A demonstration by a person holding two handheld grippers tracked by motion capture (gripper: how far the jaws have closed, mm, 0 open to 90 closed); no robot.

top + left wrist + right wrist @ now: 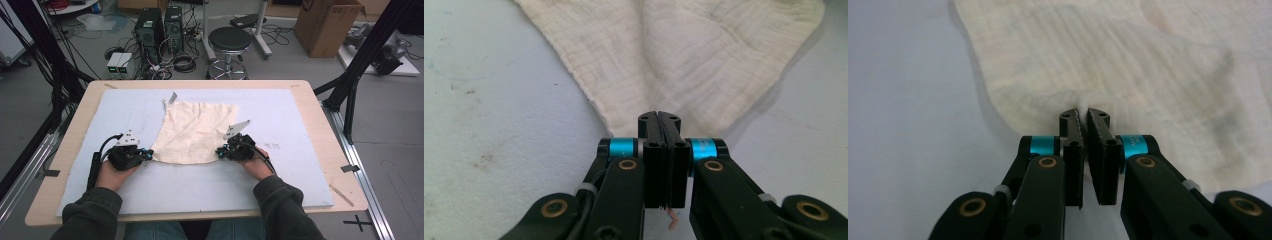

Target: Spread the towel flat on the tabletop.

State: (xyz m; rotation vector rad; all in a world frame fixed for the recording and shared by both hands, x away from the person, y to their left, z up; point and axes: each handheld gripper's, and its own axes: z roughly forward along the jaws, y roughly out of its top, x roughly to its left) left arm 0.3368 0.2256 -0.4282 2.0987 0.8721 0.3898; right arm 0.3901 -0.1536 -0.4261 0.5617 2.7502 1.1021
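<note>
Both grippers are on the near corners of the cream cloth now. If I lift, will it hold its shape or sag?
The cream cloth will probably sag: it bunches where the right gripper pinches it. Its thin, loose weave suggests it is light. The left gripper clamps only a corner, so it may slip.

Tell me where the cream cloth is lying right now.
In the high view the cream cloth lies spread on the pale blue mat near the table's middle, its near corners pinched by the left gripper and right gripper.

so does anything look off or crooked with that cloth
The cream cloth lies askew on the pale blue mat, narrower at the far edge, with one far corner flipped up. Otherwise nothing odd: the left claw and right claw each pinch a near corner.
</note>
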